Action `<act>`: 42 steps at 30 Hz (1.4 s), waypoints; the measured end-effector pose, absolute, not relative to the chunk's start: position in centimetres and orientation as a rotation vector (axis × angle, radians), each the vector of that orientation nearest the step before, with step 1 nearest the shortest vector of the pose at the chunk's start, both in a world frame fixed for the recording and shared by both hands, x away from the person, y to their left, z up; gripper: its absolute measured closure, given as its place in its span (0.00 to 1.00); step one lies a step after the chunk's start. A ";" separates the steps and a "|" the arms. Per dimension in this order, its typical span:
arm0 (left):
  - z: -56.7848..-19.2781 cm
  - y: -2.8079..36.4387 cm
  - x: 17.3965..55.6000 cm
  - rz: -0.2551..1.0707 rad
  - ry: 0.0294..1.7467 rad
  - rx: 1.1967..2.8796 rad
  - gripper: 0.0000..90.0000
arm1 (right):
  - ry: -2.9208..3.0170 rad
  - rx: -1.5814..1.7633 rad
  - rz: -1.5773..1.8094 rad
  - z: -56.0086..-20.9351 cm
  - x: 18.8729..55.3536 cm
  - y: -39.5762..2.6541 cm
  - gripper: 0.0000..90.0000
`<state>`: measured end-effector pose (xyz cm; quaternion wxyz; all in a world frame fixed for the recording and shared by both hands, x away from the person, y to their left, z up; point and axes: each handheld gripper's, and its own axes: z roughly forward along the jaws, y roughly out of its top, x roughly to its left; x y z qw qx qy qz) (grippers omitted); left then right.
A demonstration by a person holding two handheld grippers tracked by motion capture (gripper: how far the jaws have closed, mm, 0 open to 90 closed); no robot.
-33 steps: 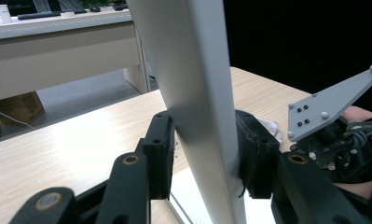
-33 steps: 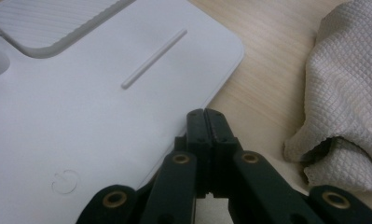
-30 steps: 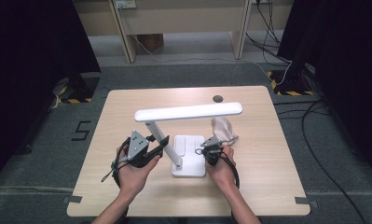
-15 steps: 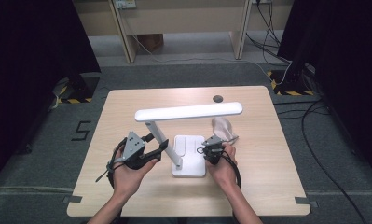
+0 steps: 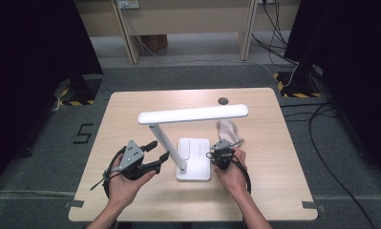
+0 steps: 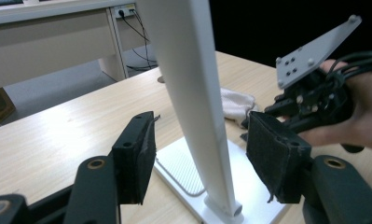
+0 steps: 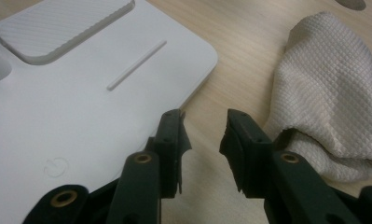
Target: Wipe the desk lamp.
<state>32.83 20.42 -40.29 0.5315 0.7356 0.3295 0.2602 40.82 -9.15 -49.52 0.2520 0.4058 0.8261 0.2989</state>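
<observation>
High view: a white lamp (image 5: 188, 143) stands in the middle of the tabletop (image 5: 131, 109), its base (image 5: 194, 158) flat on the wood and its long head level above. The left claw (image 5: 160, 153) points at the lamp's stem (image 5: 168, 148) from the left, jaws spread, not yet on it. The right claw (image 5: 214, 153) sits at the base's right edge, just short of a crumpled cloth (image 5: 228, 131) that lies beside the base. Nothing is gripped, so the work looks to be at its start.

Left gripper view: the stem (image 6: 200, 116) rises between the two spread jaws of the left claw (image 6: 200, 154); neither pad touches it. The cloth (image 6: 235, 103) lies behind, and the right hand (image 6: 347, 112) holds its gripper near it. A squeeze would seem to be all that is left to secure the stem.

Right gripper view: the right claw (image 7: 203, 140) is parted over bare wood, between the base's corner (image 7: 193, 60) and the cloth (image 7: 328, 93). The cloth is near the right jaw and not pinched. Picking it up, and any wiping of the lamp, appear still to come.
</observation>
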 end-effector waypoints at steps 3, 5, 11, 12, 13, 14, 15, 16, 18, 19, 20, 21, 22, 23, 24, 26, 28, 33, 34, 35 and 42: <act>-40.6 21.1 32.7 0.622 0.791 1.767 0.46 | 2.243 1.099 0.819 -49.3 40.6 -9.7 0.74; -40.8 21.5 32.7 0.618 0.799 1.772 0.46 | 2.238 1.109 0.821 -49.2 40.4 -9.7 0.73; -41.9 23.6 32.8 0.619 0.860 1.772 0.46 | 2.221 1.114 0.852 -48.5 39.5 -11.0 0.73; -42.1 23.9 32.7 0.622 0.868 1.774 0.46 | 2.219 1.120 0.856 -48.4 39.4 -11.1 0.73; -42.2 24.1 32.8 0.623 0.875 1.769 0.46 | 2.217 1.115 0.859 -48.3 39.3 -11.2 0.73; -42.2 24.1 32.8 0.623 0.875 1.769 0.46 | 2.217 1.115 0.859 -48.3 39.3 -11.2 0.73; -42.4 24.4 32.7 0.625 0.885 1.771 0.46 | 2.216 1.114 0.863 -48.2 39.2 -11.3 0.73; -42.6 24.9 32.7 0.630 0.896 1.771 0.46 | 2.211 1.110 0.870 -48.0 38.9 -11.6 0.73; -43.0 25.3 32.7 0.631 0.913 1.769 0.46 | 2.207 1.122 0.877 -47.8 38.6 -11.8 0.73; -43.1 25.5 32.6 0.632 0.918 1.772 0.46 | 2.204 1.115 0.884 -47.8 38.5 -11.9 0.73; -43.1 25.5 32.6 0.632 0.918 1.772 0.46 | 2.204 1.115 0.884 -47.8 38.5 -11.9 0.73; -43.3 25.8 32.6 0.631 0.927 1.773 0.46 | 2.202 1.115 0.886 -47.7 38.4 -11.9 0.73; -43.6 26.2 32.5 0.634 0.940 1.772 0.46 | 2.198 1.121 0.891 -47.6 38.1 -12.2 0.72; -43.8 26.5 32.5 0.634 0.949 1.770 0.46 | 2.199 1.117 0.894 -47.6 38.0 -12.3 0.72; -44.0 26.8 32.4 0.635 0.958 1.766 0.46 | 2.198 1.117 0.893 -47.5 37.9 -12.4 0.72; -44.3 27.3 32.3 0.637 0.979 1.765 0.46 | 2.192 1.118 0.899 -47.4 37.5 -12.7 0.72; -44.5 27.6 32.3 0.640 0.988 1.763 0.46 | 2.191 1.116 0.903 -47.4 37.4 -12.8 0.72; -45.5 28.4 31.9 0.650 1.028 1.753 0.46 | 2.186 1.126 0.916 -47.5 36.7 -13.5 0.71; -45.6 28.5 31.8 0.663 1.023 1.753 0.47 | 2.181 1.131 0.918 -47.5 36.5 -13.7 0.71; -45.8 28.6 31.7 0.670 1.022 1.754 0.47 | 2.176 1.124 0.925 -47.6 36.3 -14.0 0.71; -47.0 29.3 31.4 0.663 1.064 1.757 0.47 | 2.172 1.154 0.916 -48.1 35.2 -15.3 0.71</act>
